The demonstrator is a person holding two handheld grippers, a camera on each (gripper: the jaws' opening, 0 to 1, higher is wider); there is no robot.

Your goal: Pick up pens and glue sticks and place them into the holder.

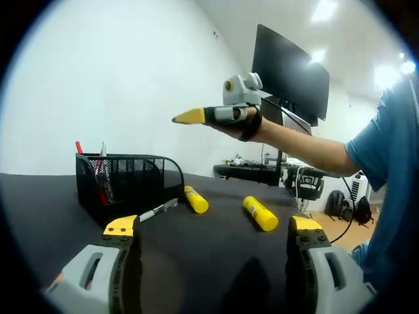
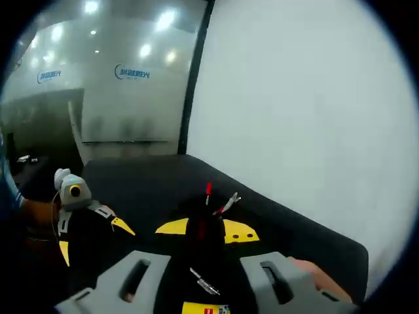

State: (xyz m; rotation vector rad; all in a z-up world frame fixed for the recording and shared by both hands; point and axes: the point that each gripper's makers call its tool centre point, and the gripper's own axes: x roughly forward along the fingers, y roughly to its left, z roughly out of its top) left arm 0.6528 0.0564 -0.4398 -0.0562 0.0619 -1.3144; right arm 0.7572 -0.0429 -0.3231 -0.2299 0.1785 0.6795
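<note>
A black mesh holder stands on the dark table with a red pen and another pen upright in it. A white-and-black marker lies beside its front corner. Two yellow glue sticks lie to the right. My left gripper is open low over the table, short of these, with nothing between its jaws. My right gripper hangs in the air above the glue sticks. In the right gripper view my right gripper shows a narrow gap with nothing gripped, the holder beyond it and my left gripper at left.
A person's arm and blue shirt fill the right side. Behind stand a dark monitor, a desk with clutter and bags on the floor. A white wall backs the table. The table's far edge runs near that wall.
</note>
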